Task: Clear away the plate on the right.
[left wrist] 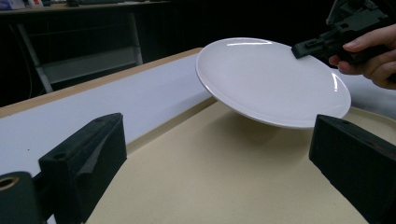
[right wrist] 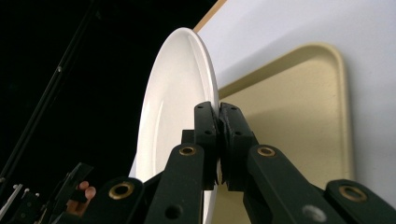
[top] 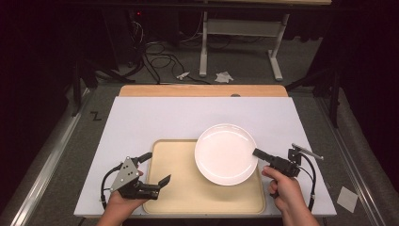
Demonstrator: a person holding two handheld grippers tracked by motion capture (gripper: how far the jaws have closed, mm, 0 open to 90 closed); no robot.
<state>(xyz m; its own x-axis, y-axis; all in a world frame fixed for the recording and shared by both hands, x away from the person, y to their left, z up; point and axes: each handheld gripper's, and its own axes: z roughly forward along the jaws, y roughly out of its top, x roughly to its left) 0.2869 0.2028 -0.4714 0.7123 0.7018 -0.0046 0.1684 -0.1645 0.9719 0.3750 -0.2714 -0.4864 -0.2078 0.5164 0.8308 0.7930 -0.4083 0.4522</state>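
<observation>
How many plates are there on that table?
1. A round white plate is held by its rim in the right tool, lifted above the beige tray; nothing seems hidden beneath it.

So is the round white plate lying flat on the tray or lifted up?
Lifted. The round white plate hangs tilted above the beige tray, with its shadow beneath, and the right gripper pinches its rim.

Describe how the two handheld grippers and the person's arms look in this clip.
Both are black two-fingered tools. The left gripper carries a grey three-cornered plate dotted with small holes, and a black cable loops from its body. The right gripper has a pistol-style body, a thin metal bar sticking out at its back and a black cable curving down. Brass-coloured pivot pins mark the finger linkages. The forearms are bare, no sleeves showing.
</observation>
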